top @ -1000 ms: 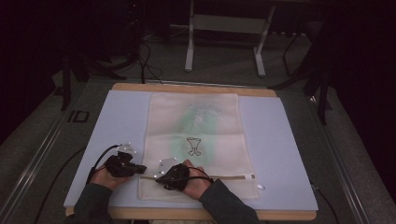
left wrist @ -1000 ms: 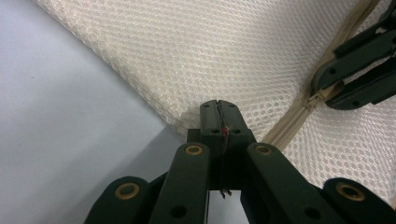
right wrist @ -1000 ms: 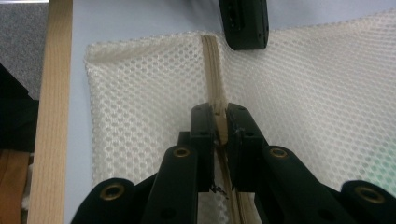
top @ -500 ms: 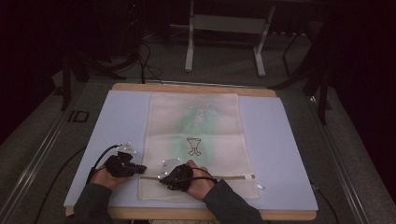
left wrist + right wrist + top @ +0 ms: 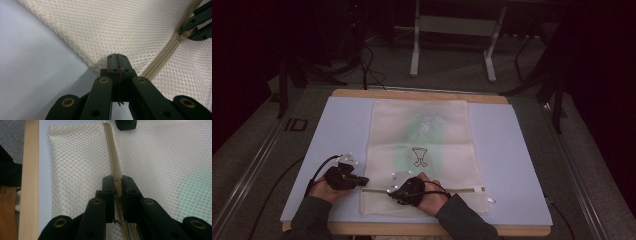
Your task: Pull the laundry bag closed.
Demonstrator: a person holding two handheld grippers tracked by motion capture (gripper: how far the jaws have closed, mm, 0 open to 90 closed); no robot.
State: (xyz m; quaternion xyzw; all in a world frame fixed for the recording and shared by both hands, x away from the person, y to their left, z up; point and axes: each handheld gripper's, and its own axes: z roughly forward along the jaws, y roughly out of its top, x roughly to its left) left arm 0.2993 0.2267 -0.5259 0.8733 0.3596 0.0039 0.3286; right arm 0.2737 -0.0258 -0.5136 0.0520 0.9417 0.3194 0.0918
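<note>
Pinching the mesh bag's (image 5: 419, 155) left edge, left tool (image 5: 117, 65); right tool (image 5: 118, 187) clamps its zipper (image 5: 111, 150).

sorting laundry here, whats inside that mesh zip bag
Through the mesh bag a folded pale garment with a green print and a small dark motif shows faintly. The mesh blurs its type.

My table (image 5: 422, 94): wooden top, bare wood strip showing at far and near edges. Pale blue mat (image 5: 517, 150) covers nearly all of it, lying flat. Mesh bag (image 5: 422, 135) flat on mat, middle-ish, long side running away from me, zipper (image 5: 462, 189) across near end. Mat bare on both sides of bag. From my right claw cam: wood edge (image 5: 29, 182) runs beside mat, bag corner close to it. Table stands on grey floor (image 5: 452, 75).
</note>
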